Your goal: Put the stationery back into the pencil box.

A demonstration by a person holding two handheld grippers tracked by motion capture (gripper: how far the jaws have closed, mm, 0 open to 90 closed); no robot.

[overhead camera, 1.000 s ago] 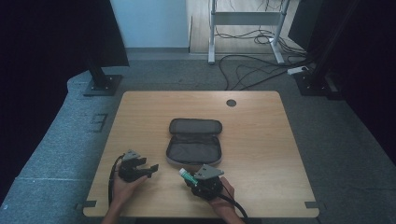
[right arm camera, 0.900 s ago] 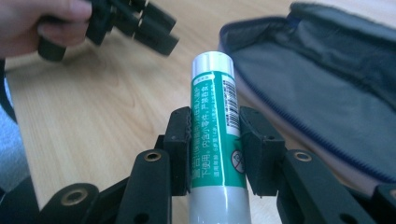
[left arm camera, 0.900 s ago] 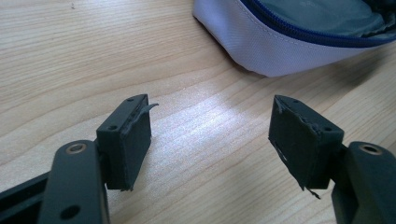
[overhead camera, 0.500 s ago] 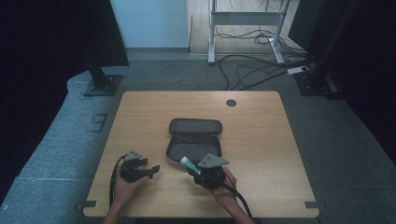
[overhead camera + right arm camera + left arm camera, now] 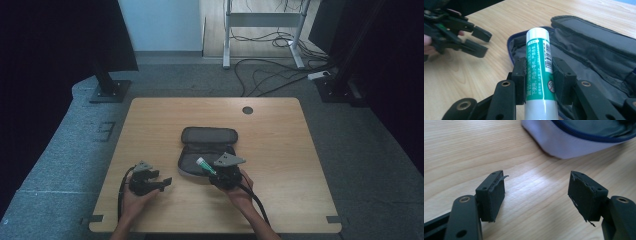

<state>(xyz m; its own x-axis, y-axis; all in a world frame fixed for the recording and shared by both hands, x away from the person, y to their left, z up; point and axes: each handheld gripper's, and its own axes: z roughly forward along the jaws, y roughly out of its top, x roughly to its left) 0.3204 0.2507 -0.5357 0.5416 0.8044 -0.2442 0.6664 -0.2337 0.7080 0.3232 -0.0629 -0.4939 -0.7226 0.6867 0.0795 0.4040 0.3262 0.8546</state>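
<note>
My right gripper (image 5: 539, 75): fingers (image 5: 520, 77) clamped on green-and-white tube (image 5: 539, 62), pads pressing both sides of label. Tube held over near edge of open dark pouch (image 5: 207, 150), white cap end toward my left gripper. Pouch lies mid-table (image 5: 280, 130), lid flap folded back. My left gripper (image 5: 162, 182): fingers (image 5: 492, 195) spread wide, nothing between, resting low over bare wood just left of pouch. Tube clear of pouch lining, I think; high view too small to confirm.
</note>
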